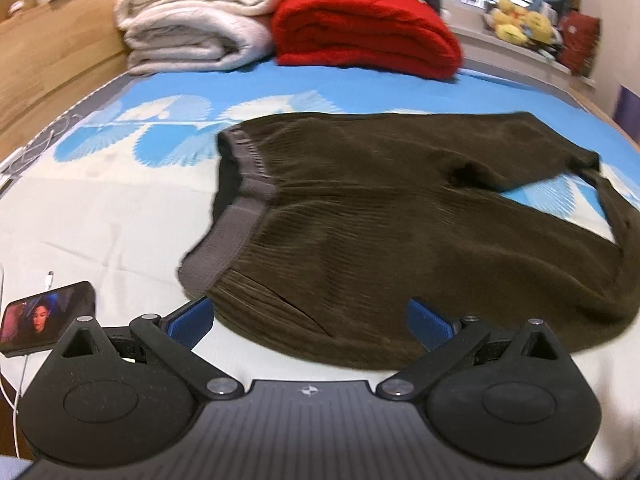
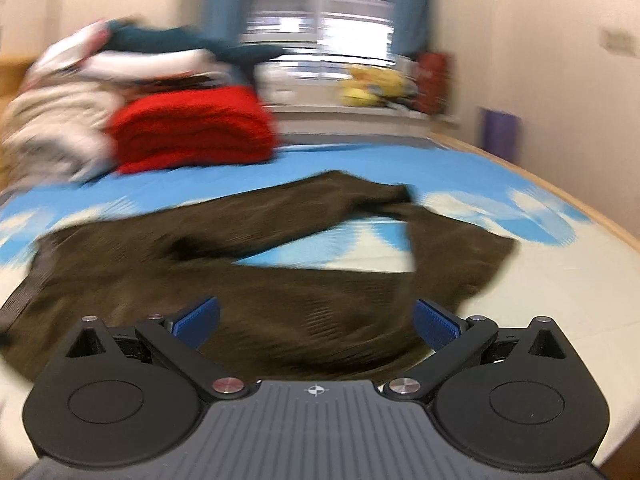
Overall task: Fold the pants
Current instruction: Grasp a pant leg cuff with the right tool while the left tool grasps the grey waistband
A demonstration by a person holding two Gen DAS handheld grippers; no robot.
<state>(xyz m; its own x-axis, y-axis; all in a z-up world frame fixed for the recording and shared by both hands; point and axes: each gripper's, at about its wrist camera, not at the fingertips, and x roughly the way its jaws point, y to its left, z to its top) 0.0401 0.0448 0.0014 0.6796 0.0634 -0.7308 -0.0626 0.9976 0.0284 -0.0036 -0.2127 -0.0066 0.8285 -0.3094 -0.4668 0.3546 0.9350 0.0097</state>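
Observation:
Dark brown ribbed pants [image 1: 380, 220] lie spread on the bed, grey waistband [image 1: 236, 220] to the left, legs running right and bent back near their ends. My left gripper [image 1: 310, 324] hangs open just above the near hip edge, blue pads [image 1: 192, 320] wide apart and empty. In the right wrist view, which is blurred, the same pants [image 2: 224, 272] show their two legs splayed in a V with the blue sheet between them. My right gripper [image 2: 316, 324] is open over the near leg, its fingers holding nothing.
Folded white blankets [image 1: 192, 24] and a folded red blanket [image 1: 364, 28] are stacked at the far end of the bed. A phone [image 1: 44, 316] with a cable lies at the near left. A wooden bed frame [image 1: 48, 52] runs along the left; a windowsill with yellow toys [image 1: 520, 20] stands behind.

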